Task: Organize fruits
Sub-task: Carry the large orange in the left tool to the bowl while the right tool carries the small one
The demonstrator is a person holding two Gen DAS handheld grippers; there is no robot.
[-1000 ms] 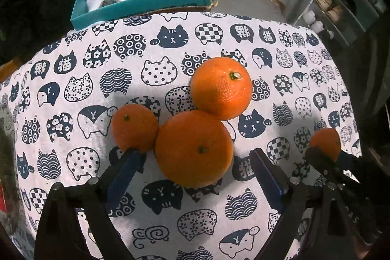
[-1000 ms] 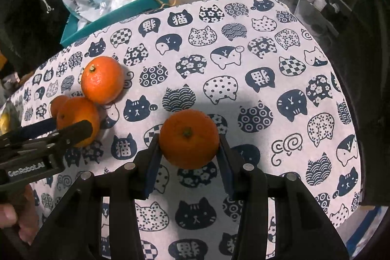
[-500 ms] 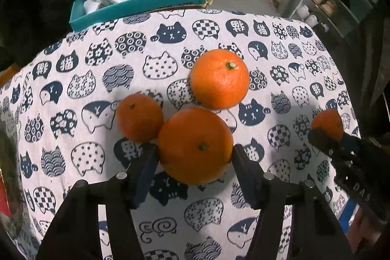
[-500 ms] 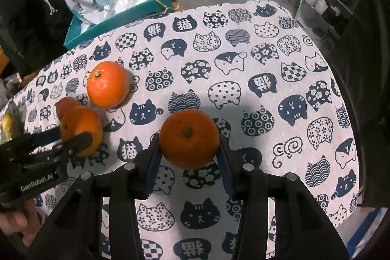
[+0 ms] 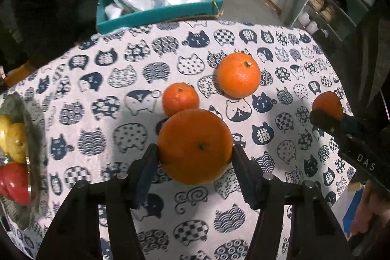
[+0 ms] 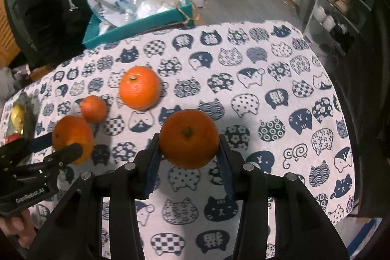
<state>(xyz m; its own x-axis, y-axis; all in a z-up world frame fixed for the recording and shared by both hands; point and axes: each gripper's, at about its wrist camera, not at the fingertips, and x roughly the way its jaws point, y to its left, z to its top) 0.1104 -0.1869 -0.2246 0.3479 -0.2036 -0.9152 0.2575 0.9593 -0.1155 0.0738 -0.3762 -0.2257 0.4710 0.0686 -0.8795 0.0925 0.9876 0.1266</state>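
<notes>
Lifted since the earlier frame, both clamped fruits now hang above the cat-print tablecloth (image 5: 102, 89). Left gripper (image 5: 195, 157), jaws just closed, clamps the large orange (image 5: 195, 145), nearest the camera. Right gripper (image 6: 189, 150) pinches the second orange (image 6: 189, 140). On the cloth beyond the large orange lie the stemmed orange (image 5: 238, 74), then the small mandarin (image 5: 180, 98) just beside it
</notes>
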